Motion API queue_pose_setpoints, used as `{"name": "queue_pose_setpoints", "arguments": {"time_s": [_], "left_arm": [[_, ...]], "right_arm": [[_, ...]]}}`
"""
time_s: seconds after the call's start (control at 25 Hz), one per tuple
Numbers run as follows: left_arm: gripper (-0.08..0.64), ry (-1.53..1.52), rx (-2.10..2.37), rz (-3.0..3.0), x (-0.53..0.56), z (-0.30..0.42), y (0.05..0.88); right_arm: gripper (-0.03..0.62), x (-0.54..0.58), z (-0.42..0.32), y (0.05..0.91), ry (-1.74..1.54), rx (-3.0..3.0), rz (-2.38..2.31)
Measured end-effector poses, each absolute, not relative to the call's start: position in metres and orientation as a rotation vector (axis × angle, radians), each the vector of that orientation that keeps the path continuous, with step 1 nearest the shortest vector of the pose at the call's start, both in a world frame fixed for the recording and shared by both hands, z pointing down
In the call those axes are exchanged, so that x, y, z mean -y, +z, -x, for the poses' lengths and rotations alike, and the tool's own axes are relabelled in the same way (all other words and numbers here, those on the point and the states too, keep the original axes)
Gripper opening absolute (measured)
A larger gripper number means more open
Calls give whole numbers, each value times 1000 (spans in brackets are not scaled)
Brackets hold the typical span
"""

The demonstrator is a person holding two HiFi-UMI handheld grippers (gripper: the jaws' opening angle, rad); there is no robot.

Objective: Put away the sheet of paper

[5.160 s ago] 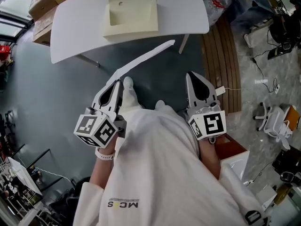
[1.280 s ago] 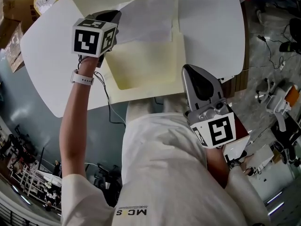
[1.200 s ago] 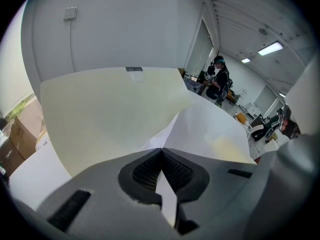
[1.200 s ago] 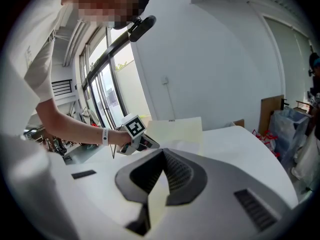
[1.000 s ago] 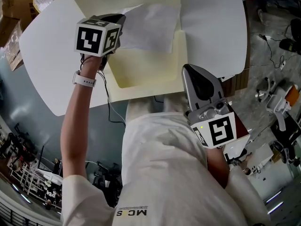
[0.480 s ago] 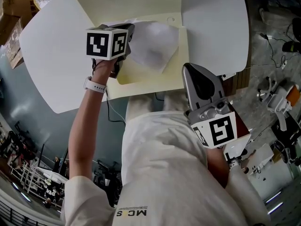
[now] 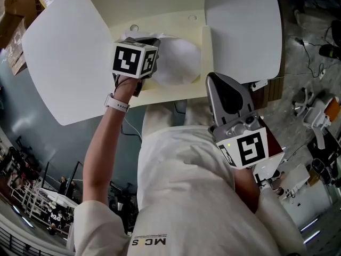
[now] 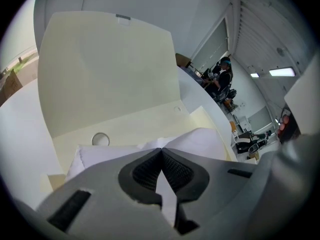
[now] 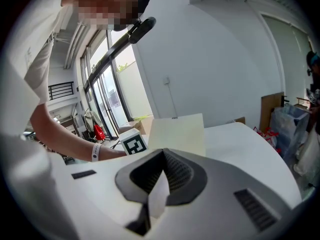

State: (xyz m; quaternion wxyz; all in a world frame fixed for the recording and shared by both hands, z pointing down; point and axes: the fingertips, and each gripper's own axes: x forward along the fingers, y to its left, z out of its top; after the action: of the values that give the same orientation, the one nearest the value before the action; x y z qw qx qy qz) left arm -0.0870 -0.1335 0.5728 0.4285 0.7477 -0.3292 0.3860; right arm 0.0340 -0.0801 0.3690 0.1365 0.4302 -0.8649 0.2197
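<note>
The white sheet of paper [image 7: 178, 63] bows upward over the bottom of an open cream box [image 7: 208, 52], which lies on the white table [image 7: 64, 63]. My left gripper [image 7: 154, 47] is shut on the sheet's near left edge, low over the box. In the left gripper view the sheet [image 8: 200, 139] runs out from between the closed tips of the left gripper [image 8: 161, 149], and the box lid [image 8: 110, 69] stands upright behind it. My right gripper [image 7: 212, 79] stays close to my body at the table's near edge. In its own view the right gripper [image 9: 162, 151] is shut with nothing held.
Cardboard boxes [image 7: 16, 20] sit beyond the table's left end. Chairs and cables [image 7: 314, 116] clutter the floor to the right. A round hole [image 8: 100, 139] marks the box bottom. A person [image 8: 222, 76] sits far off in the room.
My left gripper has come down and toward me with the sheet. The sheet has gone from hanging flat above the box to bulging low over its bottom. The right gripper has not moved.
</note>
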Motion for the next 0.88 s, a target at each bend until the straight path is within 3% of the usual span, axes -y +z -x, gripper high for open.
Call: {"name": "queue_pose_setpoints", "arguments": {"time_s": [0.52, 0.56, 0.68, 0.88], "left_arm": [[28, 1027, 981, -1805, 111, 109, 581], [38, 1016, 1000, -1813, 113, 109, 579], [175, 982, 1051, -1843, 120, 107, 572], [202, 983, 1181, -1890, 122, 113, 555]], "right_arm": [[14, 64, -43, 367, 634, 2523, -1247], [14, 64, -43, 366, 634, 2524, -1248], [14, 65, -44, 364, 632, 2524, -1253], [14, 61, -45, 363, 631, 2526, -1259]]}}
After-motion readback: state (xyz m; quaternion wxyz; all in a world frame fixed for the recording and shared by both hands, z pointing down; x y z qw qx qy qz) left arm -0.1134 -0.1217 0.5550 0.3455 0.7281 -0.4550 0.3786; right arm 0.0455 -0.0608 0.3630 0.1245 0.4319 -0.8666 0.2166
